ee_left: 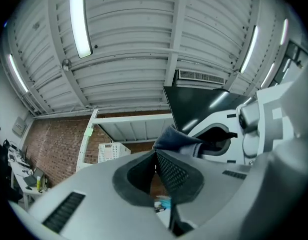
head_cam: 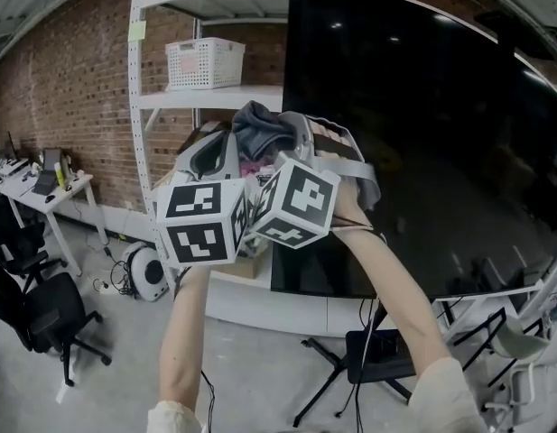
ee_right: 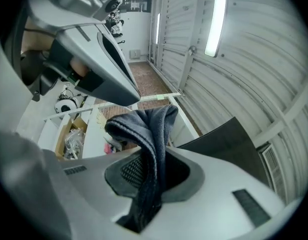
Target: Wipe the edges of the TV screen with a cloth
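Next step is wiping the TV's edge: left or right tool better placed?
Right. The right tool is shut on the cloth, which sticks out past its jaws, and in the head view it sits at the left edge of the TV. The left tool is shut with nothing between its jaws.

Even, bright indoor light; strong fisheye bending.
Ceiling tube lights [ee_left: 79, 21] glow overexposed in both gripper views; small reflections speckle the dark TV screen [head_cam: 422, 124]; corners vignette black.
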{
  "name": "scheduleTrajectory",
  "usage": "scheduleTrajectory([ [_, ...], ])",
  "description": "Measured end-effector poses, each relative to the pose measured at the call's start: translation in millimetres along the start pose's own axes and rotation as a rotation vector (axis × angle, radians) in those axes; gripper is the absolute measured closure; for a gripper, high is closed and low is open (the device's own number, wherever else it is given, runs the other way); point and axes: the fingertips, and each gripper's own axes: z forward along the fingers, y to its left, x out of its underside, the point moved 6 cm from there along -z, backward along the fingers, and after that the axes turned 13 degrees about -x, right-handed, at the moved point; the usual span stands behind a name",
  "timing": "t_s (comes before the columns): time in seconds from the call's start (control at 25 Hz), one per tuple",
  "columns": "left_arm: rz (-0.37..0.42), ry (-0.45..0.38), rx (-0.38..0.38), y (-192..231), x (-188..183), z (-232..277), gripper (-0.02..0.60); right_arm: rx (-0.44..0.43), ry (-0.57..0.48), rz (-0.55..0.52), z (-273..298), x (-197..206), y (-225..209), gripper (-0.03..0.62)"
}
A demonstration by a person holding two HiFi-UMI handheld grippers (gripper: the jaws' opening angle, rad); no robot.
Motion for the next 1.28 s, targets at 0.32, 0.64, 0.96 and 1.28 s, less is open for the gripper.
scheduleTrajectory([
  [0.32,-0.011,-0.069,-0.016,19.3,-61.9,34.0,0.568,0.041,-0.006,-0.032,1.0,-18.0,-64.8,0.53],
  [0.64,0.02,-0.143,0.029,8.0,-120.9,67.4,0.568,0.135,-0.035,0.01,-3.0,-43.2,-149.4,0.53],
  [0.96,0.001,-0.193,0.03,8.1,-162.9,75.9,0.568,0.131,-0.093,0.137,-8.9,-54.0,-187.1,0.53],
  [1.28,0.016,-0.214,0.022,10.3,-180.1,78.6,0.568,0.12,-0.171,0.28,-8.7,-58.5,-211.4,0.53],
])
